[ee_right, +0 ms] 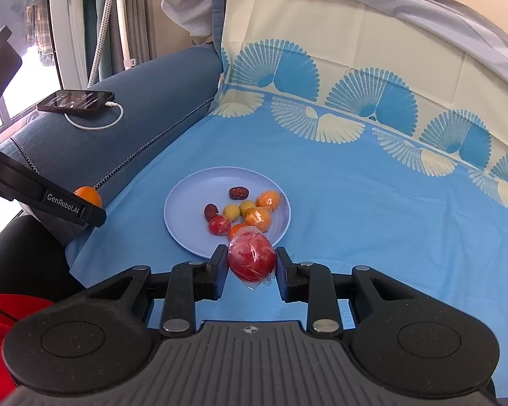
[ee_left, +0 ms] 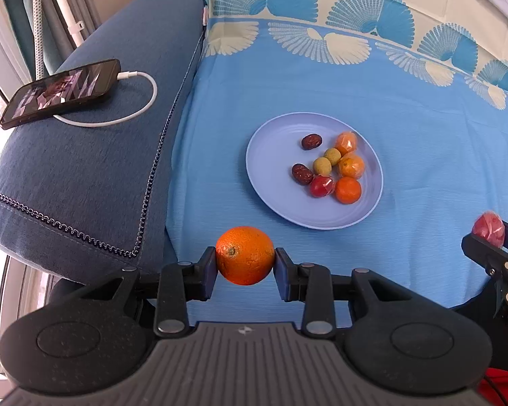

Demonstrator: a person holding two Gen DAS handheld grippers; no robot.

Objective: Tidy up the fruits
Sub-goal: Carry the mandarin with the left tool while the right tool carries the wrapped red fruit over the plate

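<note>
Blue cloth [ee_left: 423, 155] with a fan pattern along its far edge covers the wide surface, and a dark blue armrest [ee_left: 94, 155] runs along its left side. On the armrest lies a phone [ee_left: 62, 92] with a white cable [ee_left: 135, 115] plugged in. A pale blue plate [ee_left: 277, 203] sits on the cloth in the middle; it carries two dark dates, two small yellow-green fruits, three orange ones and a wrapped red one. Near the plate's front edge, above the cloth, the left gripper [ee_left: 245, 264] has its pads pressed on both sides of an orange [ee_left: 245, 255]. The right gripper [ee_right: 252, 264] is closed on a red fruit in clear wrap [ee_right: 251, 257], just before the plate's near rim.
</note>
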